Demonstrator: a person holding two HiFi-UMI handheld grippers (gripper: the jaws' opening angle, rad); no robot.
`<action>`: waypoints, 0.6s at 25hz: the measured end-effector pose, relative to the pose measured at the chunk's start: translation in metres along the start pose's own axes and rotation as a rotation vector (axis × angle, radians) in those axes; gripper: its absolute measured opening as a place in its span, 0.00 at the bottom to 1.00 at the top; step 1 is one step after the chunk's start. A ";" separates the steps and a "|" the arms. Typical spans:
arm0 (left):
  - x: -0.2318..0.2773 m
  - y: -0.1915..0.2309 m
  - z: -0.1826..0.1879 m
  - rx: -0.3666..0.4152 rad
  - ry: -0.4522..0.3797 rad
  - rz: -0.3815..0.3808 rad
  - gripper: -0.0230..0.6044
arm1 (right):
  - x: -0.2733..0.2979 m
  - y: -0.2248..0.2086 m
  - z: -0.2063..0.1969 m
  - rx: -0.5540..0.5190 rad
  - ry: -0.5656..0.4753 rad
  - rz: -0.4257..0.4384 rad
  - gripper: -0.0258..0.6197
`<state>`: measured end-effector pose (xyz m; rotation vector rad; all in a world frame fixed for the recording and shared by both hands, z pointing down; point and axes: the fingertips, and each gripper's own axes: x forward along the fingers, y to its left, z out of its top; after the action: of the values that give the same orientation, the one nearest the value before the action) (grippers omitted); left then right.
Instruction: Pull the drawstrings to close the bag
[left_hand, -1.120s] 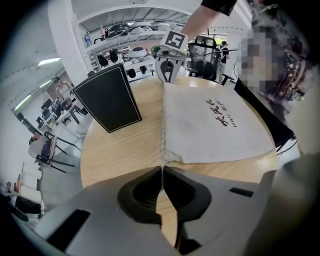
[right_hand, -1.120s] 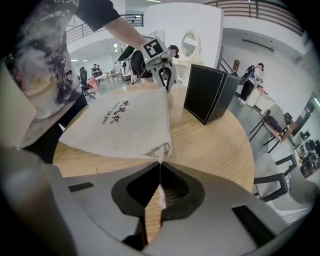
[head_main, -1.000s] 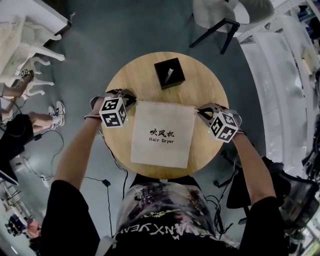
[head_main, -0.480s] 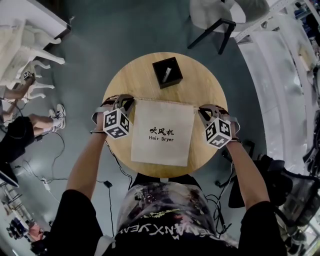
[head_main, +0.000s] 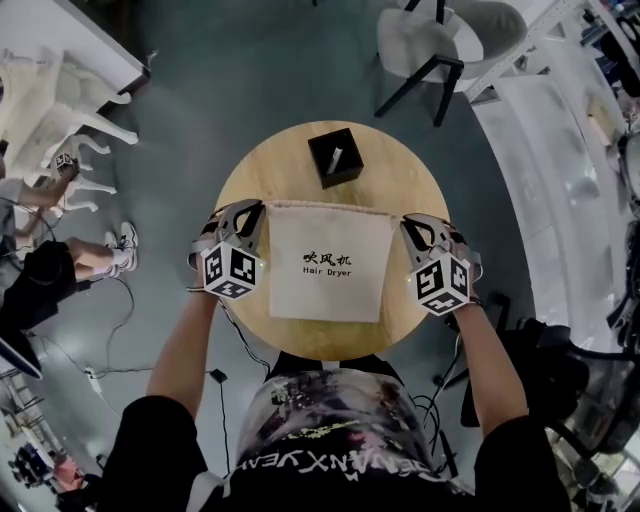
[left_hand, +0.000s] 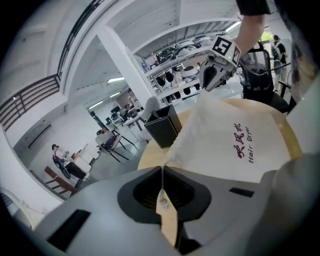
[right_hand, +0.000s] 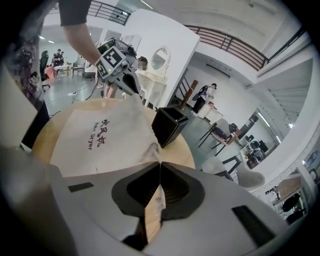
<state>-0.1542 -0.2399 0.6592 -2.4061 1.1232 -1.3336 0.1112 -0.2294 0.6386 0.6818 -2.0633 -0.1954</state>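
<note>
Both the left tool (head_main: 256, 208) and right tool (head_main: 407, 222) were clamped on top corners of the bag (head_main: 330, 265) between them; a steady, even outward pull looked best for cinching it.

Hidden behind left tool (head_main: 257, 208), right tool (head_main: 408, 222): bag (head_main: 330, 290) corners; drawstrings indiscernible.

Setting: we log a large open studio or lab hall. Evidence: balcony railing (right_hand: 230, 45) high beyond the right hand-held gripper (right_hand: 160, 164); stocked shelving (left_hand: 182, 62) beyond the left hand-held gripper (left_hand: 162, 169); grey floor (head_main: 250, 80); scattered chairs (head_main: 440, 40).
</note>
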 end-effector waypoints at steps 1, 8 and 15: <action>-0.006 0.004 0.004 -0.016 -0.010 0.019 0.08 | -0.005 -0.002 0.005 0.003 -0.011 -0.014 0.05; -0.047 0.036 0.041 -0.079 -0.089 0.144 0.08 | -0.046 -0.028 0.041 0.023 -0.083 -0.127 0.05; -0.089 0.067 0.083 -0.076 -0.190 0.261 0.08 | -0.092 -0.054 0.072 0.000 -0.156 -0.234 0.05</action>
<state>-0.1527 -0.2432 0.5203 -2.2802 1.3961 -0.9762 0.1119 -0.2338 0.5098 0.9339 -2.1274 -0.3926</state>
